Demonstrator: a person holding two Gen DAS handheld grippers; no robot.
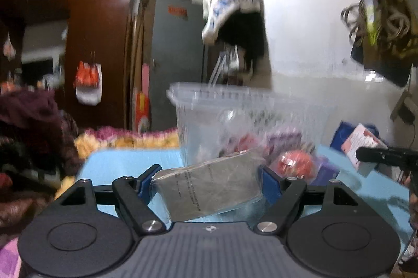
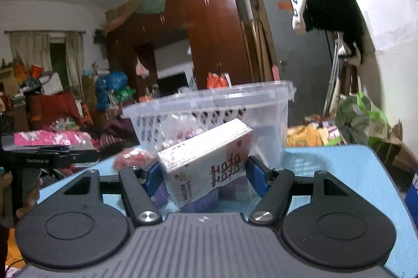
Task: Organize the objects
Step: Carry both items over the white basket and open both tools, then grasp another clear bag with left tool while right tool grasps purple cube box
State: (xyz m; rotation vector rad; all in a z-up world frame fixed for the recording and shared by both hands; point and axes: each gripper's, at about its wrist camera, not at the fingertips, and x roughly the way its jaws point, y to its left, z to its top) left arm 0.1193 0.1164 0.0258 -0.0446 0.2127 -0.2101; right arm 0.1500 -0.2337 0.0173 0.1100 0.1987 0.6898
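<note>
My left gripper [image 1: 206,181] is shut on a grey plastic-wrapped packet [image 1: 209,189] and holds it tilted above the light blue table [image 1: 125,163], just in front of a clear plastic basket [image 1: 235,116]. My right gripper [image 2: 202,173] is shut on a white and pink box [image 2: 206,163] with dark red lettering, held tilted in front of the same basket [image 2: 209,111]. The right gripper with its box also shows at the right edge of the left wrist view [image 1: 365,147]. The left gripper shows at the left edge of the right wrist view [image 2: 52,158].
Red and purple wrapped items [image 1: 295,160] lie on the table by the basket's base. A red item [image 2: 133,158] lies beyond my right gripper's left finger. A white bag [image 1: 230,4] hangs above the basket. Bedding [image 1: 125,139] borders the table's far side.
</note>
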